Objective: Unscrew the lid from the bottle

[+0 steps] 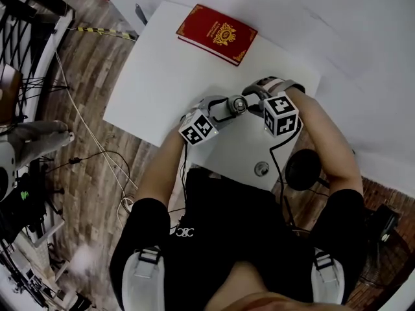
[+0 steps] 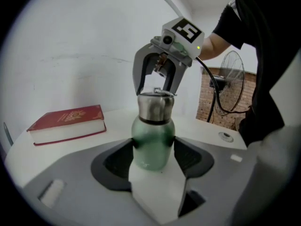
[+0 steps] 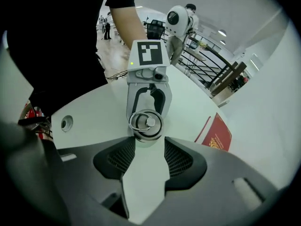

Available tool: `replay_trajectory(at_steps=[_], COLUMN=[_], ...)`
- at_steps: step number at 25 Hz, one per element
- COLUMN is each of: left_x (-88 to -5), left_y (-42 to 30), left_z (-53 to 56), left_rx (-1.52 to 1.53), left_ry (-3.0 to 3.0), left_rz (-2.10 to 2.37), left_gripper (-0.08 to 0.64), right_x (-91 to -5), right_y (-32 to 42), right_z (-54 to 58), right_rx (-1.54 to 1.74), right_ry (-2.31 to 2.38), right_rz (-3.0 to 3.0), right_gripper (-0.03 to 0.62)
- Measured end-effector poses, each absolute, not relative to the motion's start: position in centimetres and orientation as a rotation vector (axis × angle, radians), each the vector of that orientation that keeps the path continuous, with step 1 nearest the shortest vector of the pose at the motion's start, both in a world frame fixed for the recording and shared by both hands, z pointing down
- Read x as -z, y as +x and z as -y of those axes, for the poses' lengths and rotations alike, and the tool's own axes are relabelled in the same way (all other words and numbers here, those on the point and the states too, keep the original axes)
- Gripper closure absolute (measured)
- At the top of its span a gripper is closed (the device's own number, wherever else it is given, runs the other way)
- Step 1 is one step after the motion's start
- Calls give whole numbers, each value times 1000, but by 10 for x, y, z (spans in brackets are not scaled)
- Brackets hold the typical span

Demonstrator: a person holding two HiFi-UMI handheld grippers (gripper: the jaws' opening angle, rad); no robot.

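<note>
A green bottle (image 2: pixel 151 142) with a steel lid (image 2: pixel 155 106) stands upright on the white table (image 1: pixel 168 76). My left gripper (image 2: pixel 153 149) is shut on the green body, a pad on each side. From above, my right gripper (image 2: pixel 156 91) hangs over the lid, its fingertips level with the lid's top rim on either side. The right gripper view looks straight down on the lid (image 3: pixel 146 123) and its wire ring, just beyond my right gripper (image 3: pixel 149 142). Whether the tips press on the lid I cannot tell. In the head view both grippers meet at the bottle (image 1: pixel 235 105).
A red book (image 1: pixel 216 33) lies flat at the table's far side. A round cable hole (image 1: pixel 261 168) sits near the front edge. A black fan (image 1: pixel 303 168) stands on the floor at the right. Cables trail over the wooden floor at the left.
</note>
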State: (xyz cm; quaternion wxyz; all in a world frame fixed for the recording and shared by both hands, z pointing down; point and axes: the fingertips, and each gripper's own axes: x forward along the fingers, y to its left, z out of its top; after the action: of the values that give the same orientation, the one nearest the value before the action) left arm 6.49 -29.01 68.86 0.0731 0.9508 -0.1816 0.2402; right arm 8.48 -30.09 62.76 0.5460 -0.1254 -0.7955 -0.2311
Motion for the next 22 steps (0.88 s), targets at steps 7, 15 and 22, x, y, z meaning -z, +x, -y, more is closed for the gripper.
replay_trajectory(at_steps=[7,15,22], left_x=[-688,-687,-686], left_y=[64,62,61], left_z=[289,286,280], left_rx=[-704,-664,-632], left_ry=[2849,2778,2723], left_rz=[579,768,978], left_gripper=[236,236,236], right_x=[-614,-591,-595], right_y=[99,96,88], right_z=[295,271,275], right_rx=[78,-385,-424], right_ry=[141,1052,1408], right_rz=[2209,2588,2531], right_gripper=[347,350,350])
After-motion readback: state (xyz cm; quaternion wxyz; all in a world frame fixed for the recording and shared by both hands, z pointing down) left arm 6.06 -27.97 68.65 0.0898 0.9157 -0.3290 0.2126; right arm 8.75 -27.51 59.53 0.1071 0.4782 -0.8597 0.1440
